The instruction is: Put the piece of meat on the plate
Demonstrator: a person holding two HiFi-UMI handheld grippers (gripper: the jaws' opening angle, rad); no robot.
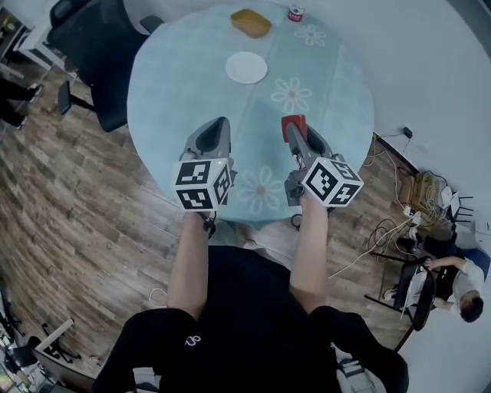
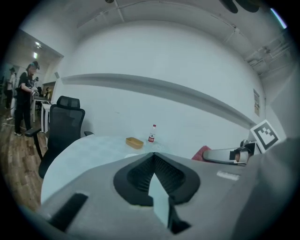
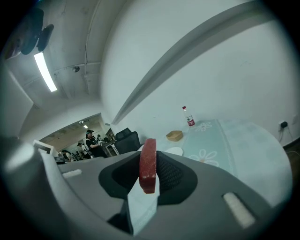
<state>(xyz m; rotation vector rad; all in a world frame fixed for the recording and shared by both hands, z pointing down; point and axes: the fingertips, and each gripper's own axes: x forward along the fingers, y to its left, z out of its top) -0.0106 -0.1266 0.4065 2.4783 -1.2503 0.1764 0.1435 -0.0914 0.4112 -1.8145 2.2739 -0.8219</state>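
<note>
A red piece of meat stands on edge between the jaws of my right gripper, which is shut on it. From above, the meat sticks out at that gripper's tip, over the near part of the round table. The white plate lies empty further off, toward the table's far side, and also shows ahead of the held meat as the plate. My left gripper hovers beside the right one with nothing in it; its jaws meet at the tips.
Behind the plate sit a yellow-brown basket and a red-labelled bottle. A black office chair stands at the table's left. Cables and a seated person are on the floor to the right.
</note>
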